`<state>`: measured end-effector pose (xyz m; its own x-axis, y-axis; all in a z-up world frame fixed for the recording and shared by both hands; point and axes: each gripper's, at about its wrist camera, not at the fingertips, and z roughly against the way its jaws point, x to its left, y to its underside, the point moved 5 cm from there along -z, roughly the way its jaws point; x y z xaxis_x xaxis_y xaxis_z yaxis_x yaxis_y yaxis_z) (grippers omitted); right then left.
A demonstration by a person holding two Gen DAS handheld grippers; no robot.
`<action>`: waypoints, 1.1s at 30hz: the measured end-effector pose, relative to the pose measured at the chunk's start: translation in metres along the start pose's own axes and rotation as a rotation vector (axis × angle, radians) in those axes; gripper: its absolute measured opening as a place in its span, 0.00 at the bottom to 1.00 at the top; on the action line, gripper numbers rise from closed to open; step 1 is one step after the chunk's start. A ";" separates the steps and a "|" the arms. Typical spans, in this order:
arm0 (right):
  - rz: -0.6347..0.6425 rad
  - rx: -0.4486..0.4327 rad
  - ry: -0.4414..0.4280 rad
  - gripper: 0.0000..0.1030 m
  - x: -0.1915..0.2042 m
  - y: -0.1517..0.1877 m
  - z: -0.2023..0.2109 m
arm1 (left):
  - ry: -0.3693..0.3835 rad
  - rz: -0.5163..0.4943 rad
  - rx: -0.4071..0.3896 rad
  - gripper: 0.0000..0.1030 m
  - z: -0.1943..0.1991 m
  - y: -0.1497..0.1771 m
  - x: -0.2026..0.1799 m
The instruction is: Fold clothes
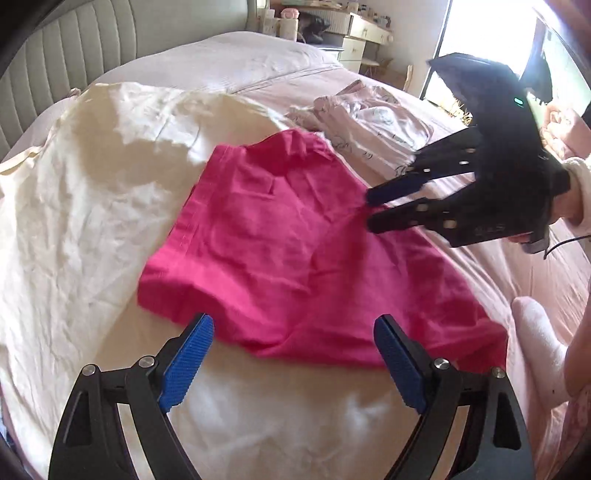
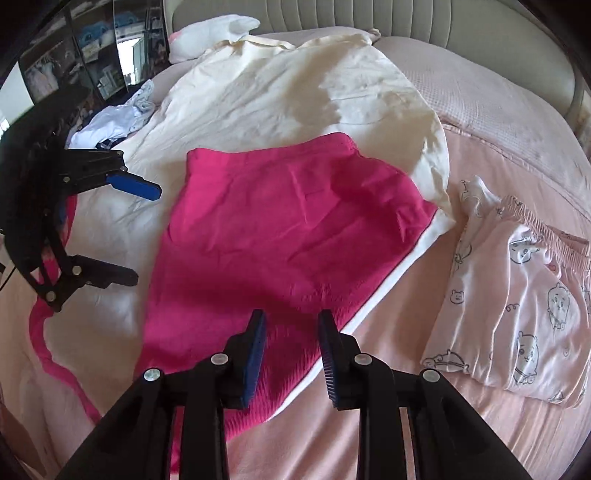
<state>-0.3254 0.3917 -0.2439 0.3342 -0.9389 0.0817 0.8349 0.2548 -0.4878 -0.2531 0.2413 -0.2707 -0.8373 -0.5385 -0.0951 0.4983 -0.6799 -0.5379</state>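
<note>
The bed point(image 2: 498, 155), covered in pale pink sheeting, fills both views and meets a ribbed padded headboard point(image 2: 332, 14) at its far side. Spread across most of it lies a large cream cloth point(image 1: 74, 221), wrinkled, its right edge running diagonally beside bare pink sheet. On top of the cream cloth rests the magenta garment point(image 2: 277, 229), laid roughly flat with a banded hem at its far edge; its near right edge sits just inside the cream cloth's edge, leaving a thin white strip showing. To the right, apart from the magenta garment with a band of bare sheet between, is a folded stack of pink printed pajamas point(image 2: 517, 295). At the far left edge of the bed lies a heap of white and blue clothes point(image 2: 114, 114).

The right gripper point(image 2: 291, 354) hovers over the magenta garment's near right edge, jaws parted narrowly and holding nothing. The left gripper point(image 1: 293, 354) sits at the garment's opposite edge over cream cloth, jaws spread wide and empty. A white-socked foot point(image 1: 539, 343) rests on the sheet beside the garment's corner.
</note>
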 end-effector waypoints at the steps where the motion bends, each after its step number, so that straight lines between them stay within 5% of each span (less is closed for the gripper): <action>1: -0.025 0.001 -0.004 0.26 -0.006 -0.010 -0.008 | -0.001 -0.011 0.004 0.87 -0.006 -0.002 -0.005; 3: -0.074 0.009 -0.019 0.29 -0.020 -0.032 -0.026 | -0.003 -0.034 0.012 0.87 -0.019 -0.005 -0.015; 5: 0.005 0.070 0.016 0.29 -0.020 -0.043 -0.043 | -0.083 -0.133 0.084 0.87 -0.032 0.011 -0.017; 6: 0.066 0.094 0.031 0.29 -0.017 -0.046 -0.048 | -0.085 -0.180 0.054 0.87 -0.025 0.017 -0.017; 9: 0.174 0.128 0.081 0.29 -0.027 -0.042 -0.037 | -0.080 -0.111 0.117 0.87 -0.007 0.024 0.006; 12: 0.179 0.069 0.043 0.29 -0.038 -0.045 -0.020 | -0.045 -0.049 0.000 0.87 0.011 -0.006 0.025; 16: 0.160 0.096 0.022 0.29 -0.024 -0.065 -0.048 | 0.036 -0.055 -0.013 0.87 -0.015 -0.040 0.025; 19: 0.030 0.122 -0.026 0.26 -0.043 -0.070 -0.067 | -0.087 -0.160 0.091 0.88 -0.031 -0.009 0.050; 21: -0.028 0.105 0.000 0.13 -0.060 -0.068 -0.053 | -0.096 0.013 0.098 0.88 -0.016 -0.002 0.075; 23: -0.035 0.059 0.049 0.15 -0.067 -0.066 -0.034 | -0.126 0.129 0.078 0.87 -0.002 -0.001 0.088; 25: -0.026 -0.001 0.086 0.24 -0.063 -0.067 -0.017 | -0.075 0.066 0.020 0.87 0.004 -0.015 0.055; 29: 0.107 0.043 0.006 0.25 -0.010 -0.040 -0.020 | 0.034 -0.124 -0.036 0.87 -0.007 -0.031 -0.031; 32: 0.100 0.119 0.035 0.26 -0.009 0.002 -0.038 | -0.067 -0.329 0.101 0.88 -0.052 -0.010 -0.059; 33: 0.067 0.103 0.035 0.25 -0.013 0.008 -0.034 | -0.068 -0.280 0.101 0.89 -0.047 -0.006 -0.047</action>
<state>-0.3381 0.3985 -0.2787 0.3767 -0.9261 0.0210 0.8523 0.3377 -0.3995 -0.2273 0.2939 -0.3022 -0.9301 -0.3526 0.1032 0.2726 -0.8507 -0.4493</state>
